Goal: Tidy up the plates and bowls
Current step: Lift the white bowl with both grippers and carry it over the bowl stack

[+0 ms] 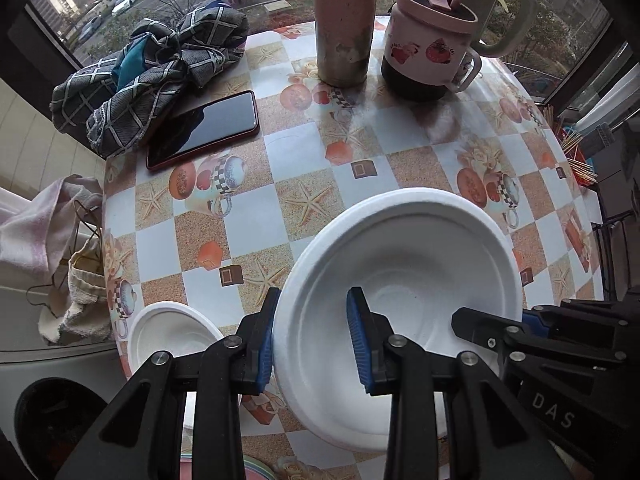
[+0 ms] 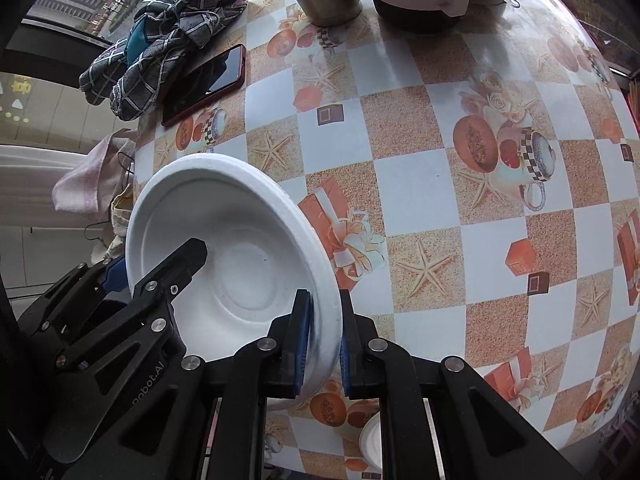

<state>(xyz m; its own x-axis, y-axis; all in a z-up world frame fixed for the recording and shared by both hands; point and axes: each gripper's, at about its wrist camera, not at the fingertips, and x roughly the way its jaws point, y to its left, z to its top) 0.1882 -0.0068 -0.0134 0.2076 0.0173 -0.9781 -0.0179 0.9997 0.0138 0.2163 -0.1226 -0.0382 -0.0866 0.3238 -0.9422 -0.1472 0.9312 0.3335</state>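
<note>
A white foam plate (image 1: 404, 280) is held tilted above the checked tablecloth; it also shows in the right wrist view (image 2: 224, 240). My left gripper (image 1: 312, 344) straddles its left rim, with the jaws wide apart. My right gripper (image 2: 324, 340) is shut on the plate's right rim; it shows at the right of the left wrist view (image 1: 520, 332). A smaller white bowl (image 1: 172, 336) sits on the table at the near left. Another white piece (image 2: 372, 440) lies below the right gripper.
At the back stand a steel tumbler (image 1: 346, 24), a pink strawberry mug (image 1: 430, 40) and a cream kettle (image 1: 500, 0). A phone (image 1: 204, 128) and a checked cloth (image 1: 148, 72) lie at the back left. Toothpicks (image 1: 576, 156) are at the right edge.
</note>
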